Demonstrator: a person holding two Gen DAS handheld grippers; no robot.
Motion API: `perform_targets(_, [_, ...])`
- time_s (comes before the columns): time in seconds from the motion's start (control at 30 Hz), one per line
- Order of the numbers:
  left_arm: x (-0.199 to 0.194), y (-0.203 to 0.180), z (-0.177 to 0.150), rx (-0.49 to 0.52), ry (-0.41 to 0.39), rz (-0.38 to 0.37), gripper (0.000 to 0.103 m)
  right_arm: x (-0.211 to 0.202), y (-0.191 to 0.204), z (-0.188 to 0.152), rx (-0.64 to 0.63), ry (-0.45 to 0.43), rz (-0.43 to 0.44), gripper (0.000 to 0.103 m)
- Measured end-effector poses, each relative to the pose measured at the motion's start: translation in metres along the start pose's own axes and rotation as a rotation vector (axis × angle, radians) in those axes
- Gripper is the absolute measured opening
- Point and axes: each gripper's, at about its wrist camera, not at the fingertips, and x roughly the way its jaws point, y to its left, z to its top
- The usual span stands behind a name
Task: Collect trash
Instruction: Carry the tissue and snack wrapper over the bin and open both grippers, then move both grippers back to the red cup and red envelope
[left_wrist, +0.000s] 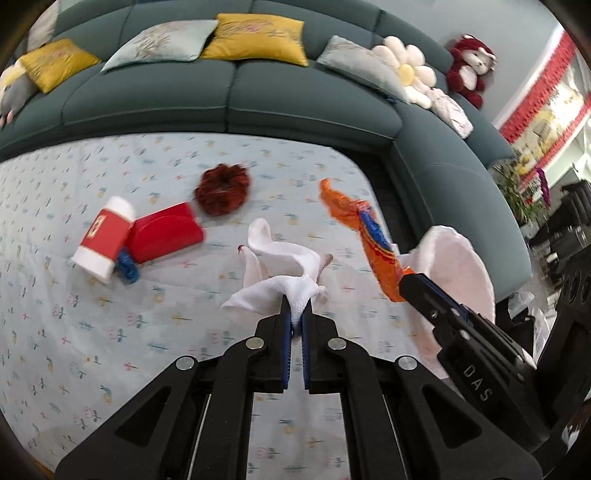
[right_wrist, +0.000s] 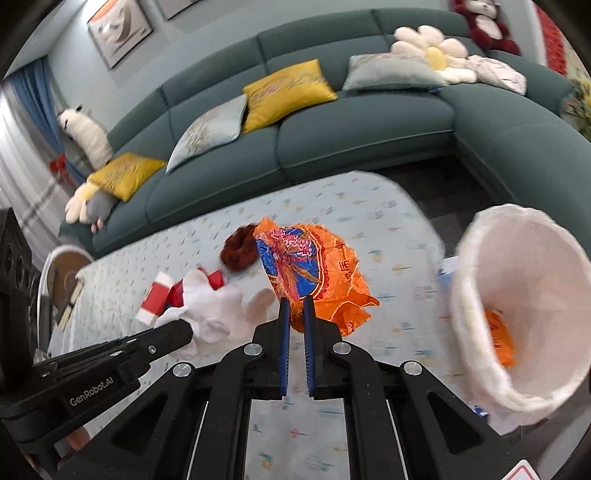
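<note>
- Left gripper (left_wrist: 298, 314): jaws nearly together, pinching a crumpled white tissue (left_wrist: 280, 269). Tissue is off the table (left_wrist: 110, 332); its long axis runs from the jaws up and away toward the far side, loose ends flaring left and far.
- Right gripper (right_wrist: 296, 310): jaws narrow, clamped on the lower edge of an orange-and-blue wrapper (right_wrist: 310, 269). Wrapper stands up from the jaws, long axis pointing far and slightly left, crinkled edge spreading right.
- In the left view the wrapper shows edge-on, a thin strip leaning far-left.
- White-lined bin (right_wrist: 517, 314) sits right of the table, mouth tilted toward the camera; something orange inside, too blurred to identify.
- On the table, far-left of the tissue: red-and-white box (left_wrist: 103, 240), red pouch (left_wrist: 166, 232), a blue item mostly hidden under them, dark red scrunchie (left_wrist: 222, 188).
- Sofa (left_wrist: 295, 99) behind the table.
- Both views motion-blurred; wrapper print unreadable.
</note>
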Motion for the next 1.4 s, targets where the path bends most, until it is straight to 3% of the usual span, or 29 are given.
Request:
perform_targets(0.53, [0.008, -0.130, -0.002, 0.189, -0.001, -0.112, 0.004, -0.077, -0.127, 0.004, 0.196, -0.133, -0.123, 0.007])
perform_targets(1.0, [0.038, -0.213, -0.007, 0.293, 0.028, -0.188, 0.005, -0.096, -0.194, -0.012, 0.287, -0.147, -0.188, 0.008])
perform_targets(1.1, [0.041, -0.224, -0.008, 0.305, 0.031, -0.185, 0.010, -0.098, -0.201, -0.012, 0.296, -0.157, -0.214, 0.015])
perform_targets(1.17, [0.043, -0.227, -0.008, 0.311, 0.029, -0.172, 0.033, -0.101, -0.204, -0.013, 0.303, -0.164, -0.218, 0.016])
perform_targets(1.23, [0.042, -0.230, -0.008, 0.307, 0.016, -0.161, 0.042, -0.101, -0.208, -0.013, 0.317, -0.170, -0.225, 0.022])
perform_targets(1.3, [0.043, -0.230, -0.008, 0.303, 0.017, -0.163, 0.044, -0.104, -0.211, -0.014, 0.323, -0.179, -0.229, 0.029])
perform_targets(1.4, [0.044, -0.227, -0.007, 0.295, 0.026, -0.155, 0.044, -0.107, -0.212, -0.014, 0.327, -0.187, -0.228, 0.030])
